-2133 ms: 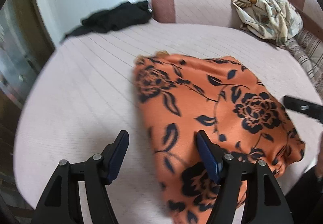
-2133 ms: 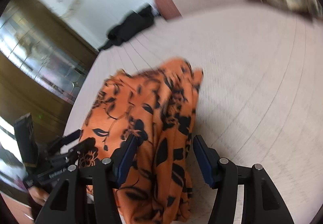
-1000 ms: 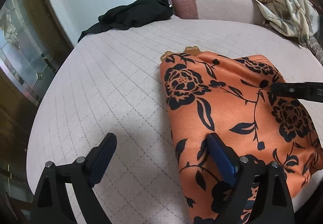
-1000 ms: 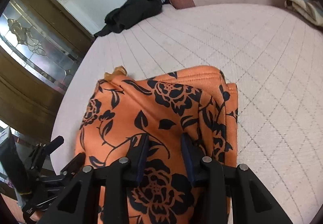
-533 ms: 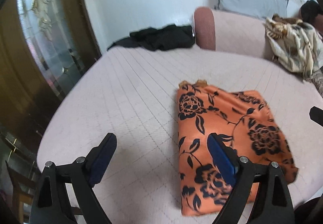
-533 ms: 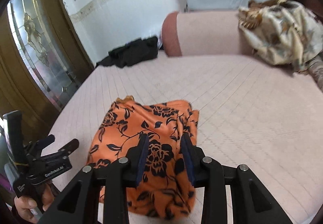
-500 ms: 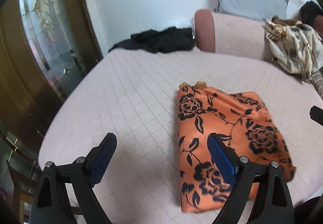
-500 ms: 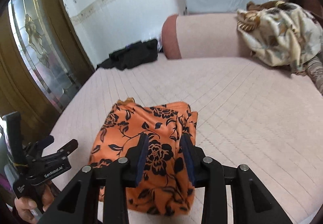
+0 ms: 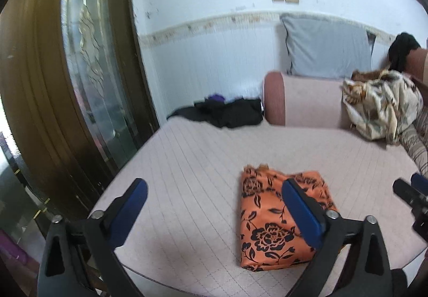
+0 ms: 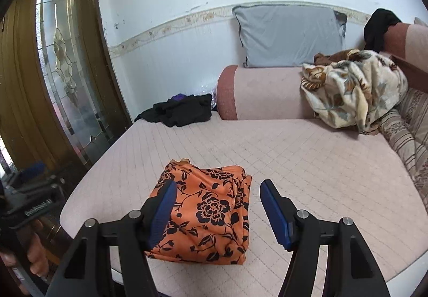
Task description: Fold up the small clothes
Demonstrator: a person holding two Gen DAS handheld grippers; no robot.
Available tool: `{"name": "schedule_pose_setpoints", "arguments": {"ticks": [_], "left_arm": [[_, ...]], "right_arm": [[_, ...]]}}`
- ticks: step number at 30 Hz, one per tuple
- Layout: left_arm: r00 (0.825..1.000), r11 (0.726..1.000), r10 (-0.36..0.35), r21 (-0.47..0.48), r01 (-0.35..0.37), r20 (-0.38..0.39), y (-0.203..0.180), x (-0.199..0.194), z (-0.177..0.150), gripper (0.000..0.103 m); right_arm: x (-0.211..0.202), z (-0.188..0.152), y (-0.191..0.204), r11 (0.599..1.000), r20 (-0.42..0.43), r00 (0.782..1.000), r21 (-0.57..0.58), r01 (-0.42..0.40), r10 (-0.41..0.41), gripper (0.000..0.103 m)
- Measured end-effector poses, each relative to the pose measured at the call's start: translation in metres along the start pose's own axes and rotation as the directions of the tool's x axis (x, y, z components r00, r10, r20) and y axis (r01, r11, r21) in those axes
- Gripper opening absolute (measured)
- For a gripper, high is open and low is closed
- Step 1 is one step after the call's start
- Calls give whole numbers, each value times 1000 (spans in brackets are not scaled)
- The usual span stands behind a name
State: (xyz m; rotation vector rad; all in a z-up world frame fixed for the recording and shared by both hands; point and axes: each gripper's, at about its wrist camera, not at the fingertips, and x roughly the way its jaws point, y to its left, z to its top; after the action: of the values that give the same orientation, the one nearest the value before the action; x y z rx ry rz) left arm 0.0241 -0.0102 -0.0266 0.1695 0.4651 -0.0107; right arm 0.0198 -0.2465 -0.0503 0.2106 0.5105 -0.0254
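your left gripper [image 9: 214, 208] and right gripper [image 10: 218, 206] hang above the bed [image 10: 307, 163], jaws opening, nothing between them. folded orange floral garment [image 10: 206, 214] lies near the bed's front edge.

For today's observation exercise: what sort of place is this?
Probably a home living room or bedroom: a pink quilted daybed, a grey pillow against the wall, and a wooden door with leaded glass.

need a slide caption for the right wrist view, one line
Right tool opening, empty, above the folded orange floral garment on the pink quilted bed.
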Motion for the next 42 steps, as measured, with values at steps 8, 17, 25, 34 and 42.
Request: {"name": "schedule_pose_setpoints", "arguments": {"ticks": [8, 17, 25, 34, 42], "left_arm": [[998, 999, -43, -11, 44, 56, 0, -56, 16, 102], [992, 998, -63, 4, 63, 109, 0, -82, 20, 102], [991, 998, -59, -2, 59, 123, 2, -83, 20, 102], [990, 1000, -24, -17, 26, 137, 8, -89, 19, 102], [990, 999, -26, -34, 31, 135, 15, -90, 18, 102]], "right_arm": [[-50, -2, 17, 998, 29, 999, -49, 26, -25, 69], [-77, -5, 22, 996, 64, 997, -79, 51, -46, 69], [-75, -5, 29, 995, 64, 997, -90, 51, -46, 68], [-100, -2, 45, 990, 147, 986, -104, 99, -83, 69], [-108, -3, 59, 990, 141, 987, -110, 91, -75, 69]]}}
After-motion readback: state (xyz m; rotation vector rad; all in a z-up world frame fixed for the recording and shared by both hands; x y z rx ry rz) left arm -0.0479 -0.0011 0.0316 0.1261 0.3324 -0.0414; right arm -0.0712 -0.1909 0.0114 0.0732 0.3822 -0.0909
